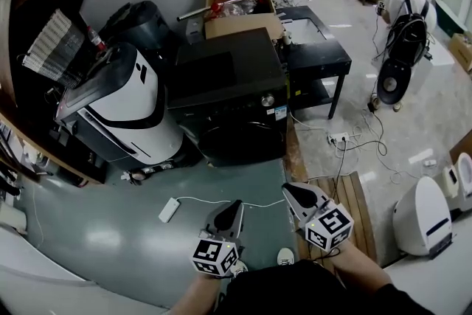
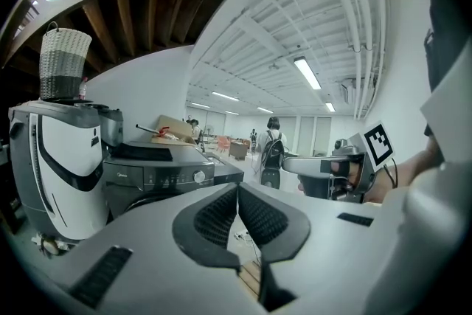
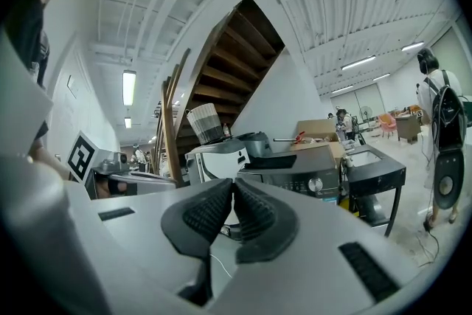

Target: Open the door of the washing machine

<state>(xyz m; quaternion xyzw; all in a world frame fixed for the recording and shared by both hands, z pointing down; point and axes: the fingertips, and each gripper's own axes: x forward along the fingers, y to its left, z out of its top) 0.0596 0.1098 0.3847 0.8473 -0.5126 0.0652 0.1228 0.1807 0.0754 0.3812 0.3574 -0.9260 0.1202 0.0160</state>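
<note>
A black front-loading washing machine (image 1: 228,96) stands ahead of me with its round door (image 1: 240,135) closed; it also shows in the left gripper view (image 2: 158,177) and the right gripper view (image 3: 299,170). My left gripper (image 1: 234,207) and right gripper (image 1: 289,191) hover over the floor some way short of the machine, side by side. Both are shut with nothing between the pads. Each gripper view shows its own jaws, left (image 2: 237,192) and right (image 3: 234,188), pressed tip to tip.
A white-and-black appliance (image 1: 122,111) stands left of the washer, a cardboard box (image 1: 240,7) behind it, a black table (image 1: 317,55) to its right. A power strip (image 1: 169,209) and cables lie on the floor. Wooden planks (image 1: 346,195) and a white pod (image 1: 424,217) are at right. People stand at the far back.
</note>
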